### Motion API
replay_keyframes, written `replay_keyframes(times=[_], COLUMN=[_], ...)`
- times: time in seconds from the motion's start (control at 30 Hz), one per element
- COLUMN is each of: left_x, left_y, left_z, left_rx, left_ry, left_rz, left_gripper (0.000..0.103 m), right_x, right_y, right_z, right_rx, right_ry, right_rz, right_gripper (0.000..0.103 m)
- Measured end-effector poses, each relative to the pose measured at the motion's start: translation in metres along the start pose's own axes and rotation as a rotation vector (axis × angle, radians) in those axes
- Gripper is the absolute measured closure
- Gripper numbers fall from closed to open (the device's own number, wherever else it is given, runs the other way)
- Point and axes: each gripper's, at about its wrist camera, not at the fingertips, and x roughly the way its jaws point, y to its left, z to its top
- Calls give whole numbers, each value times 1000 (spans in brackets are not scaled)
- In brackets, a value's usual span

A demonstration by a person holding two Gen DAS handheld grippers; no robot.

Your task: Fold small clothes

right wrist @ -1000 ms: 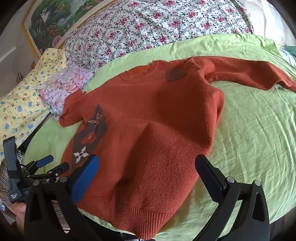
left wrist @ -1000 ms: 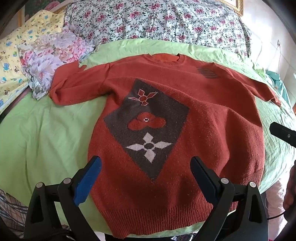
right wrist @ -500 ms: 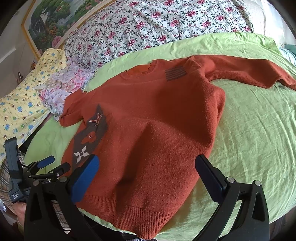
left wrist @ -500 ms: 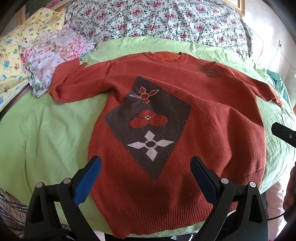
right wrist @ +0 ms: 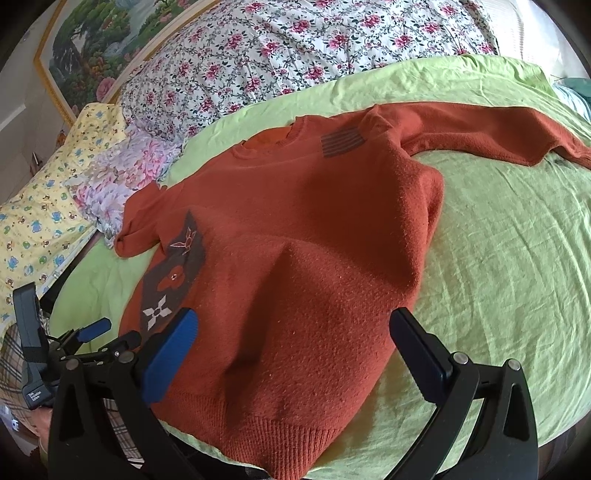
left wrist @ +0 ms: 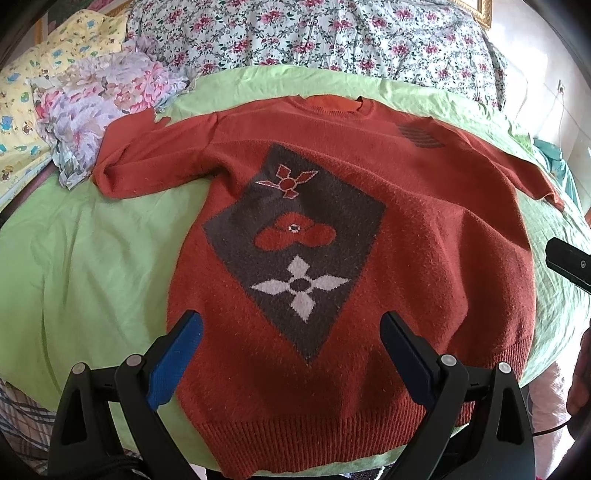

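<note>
A rust-red knitted sweater with a dark diamond flower panel lies face up and spread on a green bedsheet, hem toward me, sleeves out to both sides. It also shows in the right wrist view, with a raised ridge in its lower middle. My left gripper is open and empty above the lower part of the sweater, near the hem. My right gripper is open and empty above the hem's right part. The left gripper also shows at the left edge of the right wrist view.
A crumpled floral garment lies by the sweater's left sleeve. A flowered quilt lies behind, a yellow pillow at the left. The bed's near edge runs just under the hem. Bare green sheet lies right of the sweater.
The left gripper has moved a little forward and lower over the sweater, so the flower panel looks larger. The right gripper has barely moved. Both stay open.
</note>
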Motion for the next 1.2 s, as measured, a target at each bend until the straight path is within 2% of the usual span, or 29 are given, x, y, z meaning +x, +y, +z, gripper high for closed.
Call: replay_keyframes(times=[0.27,0.5,0.57,0.77,0.93,1.0,1.07,1.2], left_x=[6,14,15,25,35,41,47,61], left_y=[1,2,2,3,11,14,17,21], left_z=[3,13,20,46,81,94,111,151], left_rx=[2,4,11,34,40,26,16,5], left_ry=[-16,-4,-9,-28,-40,-40,-43,-57], left_rz=[-3,-9,-4,13,35,22,24,28], left_gripper=[6,6,6,6,6,6,6,6], right_x=[-3,-16,-20,-32,-45,-44,-40,-25], right_y=[-12,-58,-76,-144,-200,-227,-252,-308], right_z=[4,26,35,63,96,109,121,139], right_rx=[35,115,131,257,345,377,424,574], right_ry=[-19,-58,-71,-103,-160,-176,-183,-208], right_rz=[7,-50,-90,-116,-184,-216,-235,-205], right_gripper=[0,0,0,0,1,6,16,16])
